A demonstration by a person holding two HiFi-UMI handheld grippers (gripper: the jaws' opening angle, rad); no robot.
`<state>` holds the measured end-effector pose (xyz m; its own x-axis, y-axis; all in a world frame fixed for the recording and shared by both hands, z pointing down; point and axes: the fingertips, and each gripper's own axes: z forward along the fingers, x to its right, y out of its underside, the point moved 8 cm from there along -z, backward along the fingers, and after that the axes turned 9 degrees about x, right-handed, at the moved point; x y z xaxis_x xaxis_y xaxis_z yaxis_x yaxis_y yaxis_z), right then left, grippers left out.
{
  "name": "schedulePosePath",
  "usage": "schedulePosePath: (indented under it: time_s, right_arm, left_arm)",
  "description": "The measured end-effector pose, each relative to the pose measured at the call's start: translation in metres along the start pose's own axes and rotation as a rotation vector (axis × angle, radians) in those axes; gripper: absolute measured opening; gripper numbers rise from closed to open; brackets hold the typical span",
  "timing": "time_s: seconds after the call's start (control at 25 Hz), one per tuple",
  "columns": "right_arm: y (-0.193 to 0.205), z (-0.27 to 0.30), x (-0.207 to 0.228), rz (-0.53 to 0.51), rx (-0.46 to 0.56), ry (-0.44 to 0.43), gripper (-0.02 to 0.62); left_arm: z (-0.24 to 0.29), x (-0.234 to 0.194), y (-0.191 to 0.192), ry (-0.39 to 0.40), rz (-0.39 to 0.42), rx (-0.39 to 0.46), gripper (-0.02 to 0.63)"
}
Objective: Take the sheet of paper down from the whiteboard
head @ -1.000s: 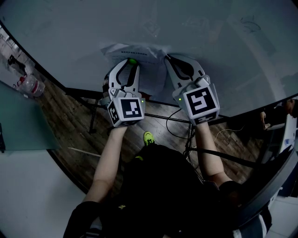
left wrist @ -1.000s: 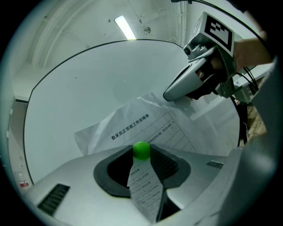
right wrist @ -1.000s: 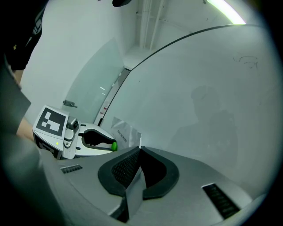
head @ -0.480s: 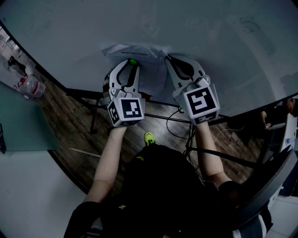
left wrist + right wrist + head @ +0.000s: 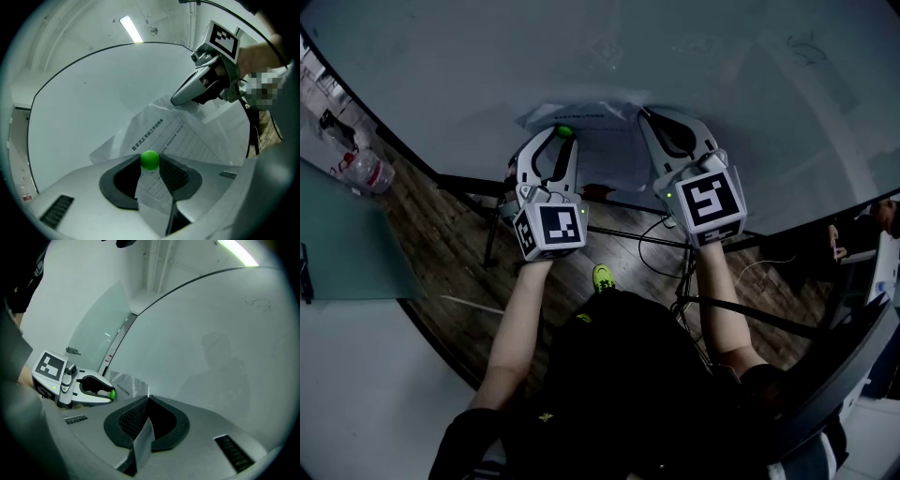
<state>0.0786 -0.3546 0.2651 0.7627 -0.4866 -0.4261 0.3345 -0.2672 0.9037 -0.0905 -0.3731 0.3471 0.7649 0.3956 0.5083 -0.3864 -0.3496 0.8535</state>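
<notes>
Left forearm (image 5: 517,323) and right forearm (image 5: 719,305) reach out side by side, level. The left claw (image 5: 564,137) is clamped on a green ball (image 5: 150,160). The right claw (image 5: 645,116), just beside it, pinches the sheet of paper (image 5: 143,439), jaws tight together.

Dark wood-plank floor (image 5: 441,253) crossed by black cables (image 5: 661,246); bottle (image 5: 366,172) at left; white wall (image 5: 89,277); glass panel (image 5: 101,333); ceiling strip light (image 5: 131,28).
</notes>
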Motion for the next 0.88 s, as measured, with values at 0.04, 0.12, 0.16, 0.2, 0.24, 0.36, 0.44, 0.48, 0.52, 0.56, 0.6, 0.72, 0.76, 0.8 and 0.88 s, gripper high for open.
schedulePosePath:
  time_s: [0.04,0.12,0.16,0.2,0.24,0.36,0.44,0.48,0.52,0.56,0.6,0.72,0.76,0.8,0.88]
  right_arm:
    - [0.0,0.0,0.0,0.0,0.0,0.0,0.011]
    - [0.0,-0.001,-0.003,-0.001,-0.002,0.0,0.011]
    - [0.0,-0.001,-0.004,-0.002,-0.003,-0.001,0.011]
    - [0.001,-0.001,-0.005,-0.001,-0.006,-0.001,0.011]
    - [0.001,-0.002,-0.005,0.0,-0.008,0.0,0.011]
    - [0.002,-0.001,-0.004,0.007,-0.013,0.004,0.011]
    - [0.003,-0.001,-0.003,0.011,-0.009,0.011,0.011]
    - [0.004,-0.002,-0.003,0.014,-0.007,0.015,0.011]
    - [0.004,-0.002,-0.003,0.016,-0.006,0.019,0.011]
    - [0.005,-0.002,-0.003,0.019,-0.007,0.022,0.011]
    - [0.005,-0.002,-0.003,0.023,-0.007,0.025,0.011]
    - [0.003,-0.003,-0.003,0.037,-0.005,0.033,0.011]
    - [0.002,-0.003,-0.004,0.042,-0.003,0.033,0.011]
    - [0.002,-0.004,-0.005,0.046,-0.002,0.033,0.011]
    - [0.0,-0.006,-0.007,0.051,-0.001,0.032,0.011]
  left_arm:
    - [-0.003,0.0,0.001,-0.001,-0.002,-0.003,0.14]
    - [-0.011,-0.001,0.002,-0.004,-0.005,-0.008,0.14]
    - [-0.015,-0.001,0.002,-0.005,-0.005,-0.01,0.14]
    - [-0.018,-0.002,0.002,-0.006,-0.005,-0.011,0.14]
    - [-0.02,-0.002,0.001,-0.006,-0.004,-0.011,0.14]
    - [-0.026,-0.002,-0.001,-0.006,-0.001,-0.011,0.14]
    - [-0.03,-0.002,-0.003,-0.005,0.002,-0.01,0.14]
    - [-0.033,-0.002,-0.003,-0.004,0.004,-0.009,0.14]
    - [-0.035,-0.002,-0.004,-0.003,0.004,-0.009,0.14]
    - [-0.037,-0.002,-0.004,-0.001,0.004,-0.009,0.14]
    - [-0.039,-0.002,-0.004,0.002,0.003,-0.009,0.14]
    - [-0.043,-0.001,-0.003,0.021,-0.002,-0.018,0.14]
    - [-0.044,0.0,-0.003,0.027,-0.003,-0.021,0.14]
    - [-0.046,0.0,-0.003,0.03,-0.003,-0.023,0.14]
    - [-0.05,-0.001,-0.004,0.032,0.0,-0.021,0.14]
